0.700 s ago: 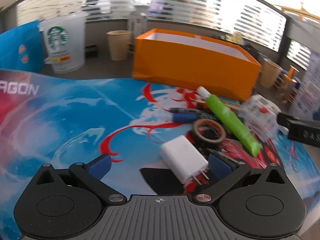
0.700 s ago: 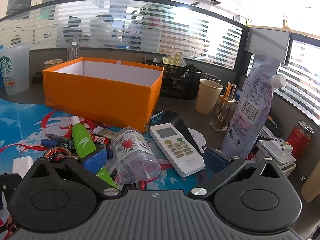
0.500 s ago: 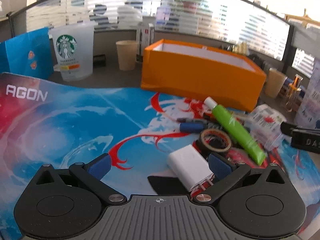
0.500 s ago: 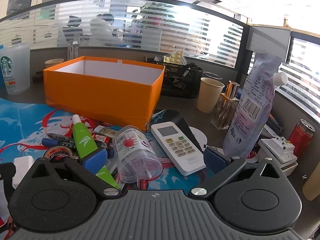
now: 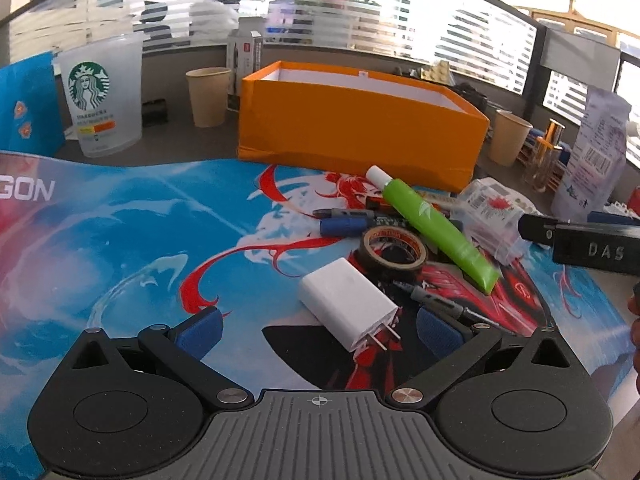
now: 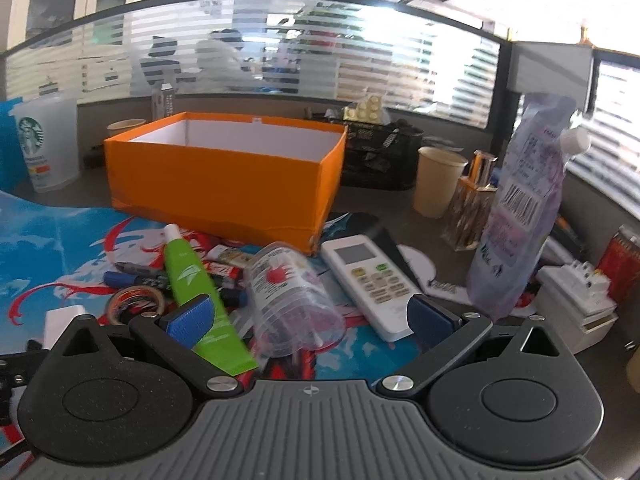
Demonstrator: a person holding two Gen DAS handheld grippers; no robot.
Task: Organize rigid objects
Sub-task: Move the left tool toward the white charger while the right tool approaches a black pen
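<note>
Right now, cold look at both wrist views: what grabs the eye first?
The orange box dominates, open-topped at the back of the bright blue-and-red mat. In front of it lies a jumble: a green tube across pens, a tape roll, a clear cup on its side and a white remote. Nearest, a white charger lies between the open left gripper's fingers.

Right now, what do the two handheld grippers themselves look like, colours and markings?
Both match: the left gripper and right gripper have matte black housings with two round discs, silver pivot screws, black linkage arms, blue finger pads, and a ribbed grey centre plate bearing a small crosshair mark. No cables show.
</note>
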